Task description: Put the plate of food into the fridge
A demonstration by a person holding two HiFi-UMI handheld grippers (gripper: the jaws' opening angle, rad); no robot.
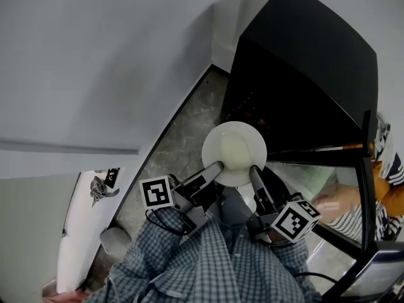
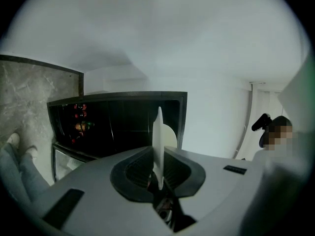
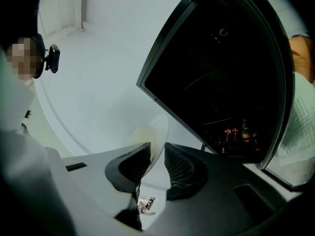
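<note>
A white plate (image 1: 235, 151) with a pale yellowish food patch is held level in front of the black fridge (image 1: 303, 74). My left gripper (image 1: 218, 168) is shut on the plate's near-left rim and my right gripper (image 1: 254, 172) on its near-right rim. In the left gripper view the plate (image 2: 158, 136) stands edge-on between the jaws of the left gripper (image 2: 157, 157), with the dark fridge interior (image 2: 118, 127) behind. In the right gripper view the plate (image 3: 153, 134) sits between the jaws of the right gripper (image 3: 157, 154), against the left one. The open fridge (image 3: 221, 82) is to the right.
The fridge's glass door (image 1: 361, 194) stands open at the right, and another person's hand (image 1: 329, 201) is by it. Red-capped bottles (image 3: 235, 132) stand on a low fridge shelf. Grey stone floor (image 1: 189, 125) runs along a white wall (image 1: 95, 62). My checked sleeves fill the bottom.
</note>
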